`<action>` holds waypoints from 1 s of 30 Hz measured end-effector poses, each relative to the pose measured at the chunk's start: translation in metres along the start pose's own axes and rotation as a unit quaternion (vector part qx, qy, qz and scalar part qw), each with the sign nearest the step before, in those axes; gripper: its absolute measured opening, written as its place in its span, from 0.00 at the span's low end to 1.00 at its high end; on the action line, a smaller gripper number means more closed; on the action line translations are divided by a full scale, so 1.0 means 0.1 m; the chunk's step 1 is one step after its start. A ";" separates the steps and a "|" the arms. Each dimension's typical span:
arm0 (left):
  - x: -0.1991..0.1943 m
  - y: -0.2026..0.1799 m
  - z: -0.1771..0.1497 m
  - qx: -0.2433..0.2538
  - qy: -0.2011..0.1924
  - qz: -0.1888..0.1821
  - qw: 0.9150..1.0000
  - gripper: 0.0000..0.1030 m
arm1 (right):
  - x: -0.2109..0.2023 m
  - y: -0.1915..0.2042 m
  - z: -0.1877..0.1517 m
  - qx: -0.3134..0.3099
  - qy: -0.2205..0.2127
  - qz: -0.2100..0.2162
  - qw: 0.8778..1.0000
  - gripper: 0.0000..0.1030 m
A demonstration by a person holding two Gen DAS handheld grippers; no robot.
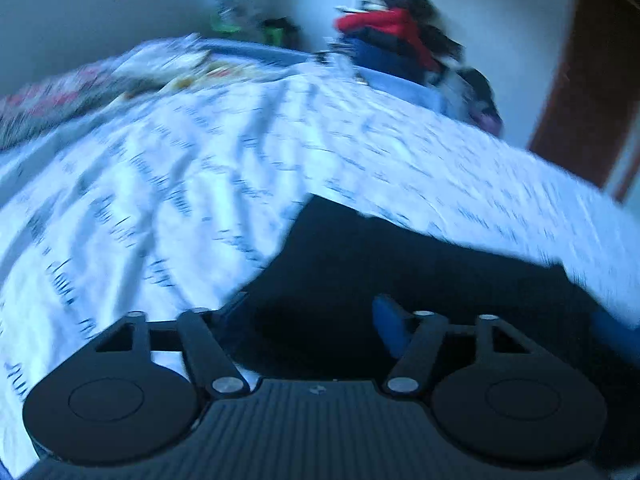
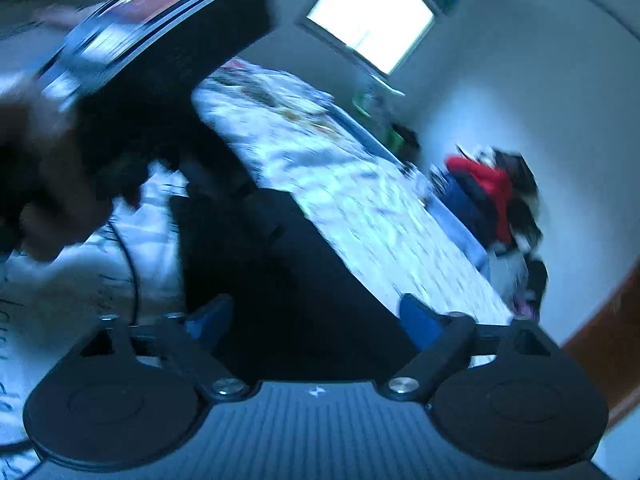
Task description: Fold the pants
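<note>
We've got both views badly blurred. Pants [image 1: 400, 276] lie dark on the printed bedsheet [image 1: 180, 168], nr the close edge of the bed, looking flat w/ one straight edge and a corner toward mid-bed, so we judge at least one fold is in (can't count layers, too dark). Left gripper [image 1: 316, 320] is over the cloth, blue fingers [image 1: 390, 326] spread, nothing visibly pinched. Right gripper [image 2: 316, 320] is likewise spread above the pants, no cloth clamped that we can see. Left to do, we judge: further fold(s) and tidying. Clothes pile [image 1: 396, 44] sits at the far corner.
</note>
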State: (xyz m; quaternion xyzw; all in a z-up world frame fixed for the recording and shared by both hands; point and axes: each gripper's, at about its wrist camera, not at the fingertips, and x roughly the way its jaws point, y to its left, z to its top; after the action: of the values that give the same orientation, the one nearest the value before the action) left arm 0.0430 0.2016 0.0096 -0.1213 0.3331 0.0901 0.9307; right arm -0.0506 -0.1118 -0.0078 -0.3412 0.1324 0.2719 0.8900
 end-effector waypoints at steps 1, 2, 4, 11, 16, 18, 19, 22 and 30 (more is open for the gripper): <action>-0.01 0.10 0.04 -0.020 0.009 -0.005 1.000 0.59 | 0.02 0.08 0.03 -0.014 -0.003 0.008 1.000 0.75; 0.01 0.21 0.08 -0.041 0.019 -0.013 0.999 0.58 | 0.05 0.14 0.05 -0.023 -0.005 0.014 1.000 0.73; 0.01 0.39 0.10 -0.081 0.038 -0.027 0.996 0.55 | 0.11 0.24 0.10 -0.040 -0.007 0.024 0.999 0.67; 0.05 0.70 0.10 -0.151 0.081 -0.085 0.982 0.49 | 0.33 0.45 0.25 -0.066 -0.007 0.052 0.996 0.58; 0.15 0.81 0.03 -0.205 0.127 -0.150 0.959 0.57 | 0.44 0.69 0.17 -0.114 0.015 0.033 0.993 0.58; 0.18 0.85 0.00 -0.221 0.134 -0.163 0.952 0.61 | 0.49 0.72 0.18 -0.117 0.014 0.024 0.993 0.58; 0.19 0.87 -0.01 -0.231 0.140 -0.172 0.947 0.64 | 0.51 0.72 0.19 -0.118 0.012 0.020 0.993 0.58; 0.26 0.93 -0.02 -0.254 0.152 -0.199 0.934 0.72 | 0.64 0.74 0.22 -0.124 0.008 0.023 0.992 0.52; 0.44 1.02 -0.12 -0.319 0.181 -0.264 0.892 0.82 | 0.78 0.73 0.26 -0.113 -0.010 0.052 0.992 0.15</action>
State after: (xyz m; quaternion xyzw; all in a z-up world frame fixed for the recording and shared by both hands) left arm 0.0442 0.2996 -0.0447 -0.5090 0.4045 -0.0812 0.7554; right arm -0.0272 -0.0181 -0.0605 -0.4293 0.1093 0.3344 0.8318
